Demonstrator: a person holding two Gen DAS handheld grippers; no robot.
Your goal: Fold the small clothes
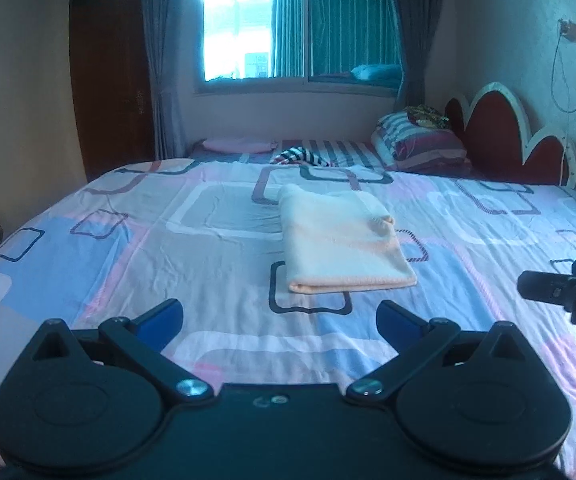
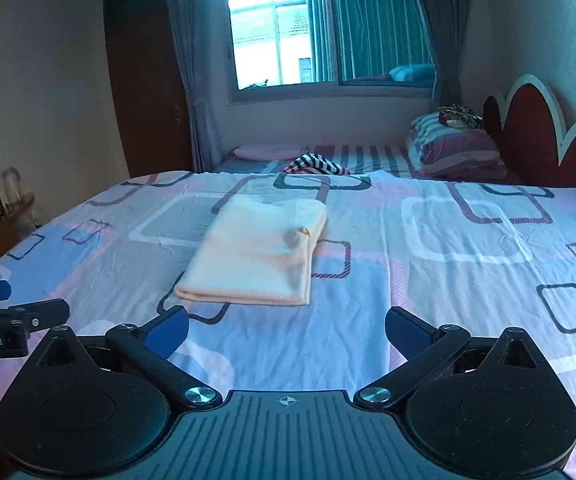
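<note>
a cream folded cloth is laid flat on the patterned bedsheet, near the middle of the bed; in the left wrist view it is found at 12 o'clock from the fingers, slightly toward 1 o'clock. its thick folded edge is turned toward the cameras, and a small raised bump, possibly a tucked corner, is seen on its right side. in the right wrist view the same cloth is placed at about 11 o'clock from the fingers.

the left gripper is held above the sheet just short of the cloth's near edge, its 2 blue-padded fingers spread wide with nothing between them. the right gripper is likewise held wide apart and empty, near the cloth but not touching it. each tool is caught at the edge of the other's view: the right one at 3 o'clock in the left view, the left one at 9 o'clock in the right view.

beyond the cloth, at 12 o'clock, a striped garment is left on the far part of the bed. a stack of striped bedding is piled at 1 o'clock, beside a red scalloped headboard. a window with curtains is set in the far wall.
</note>
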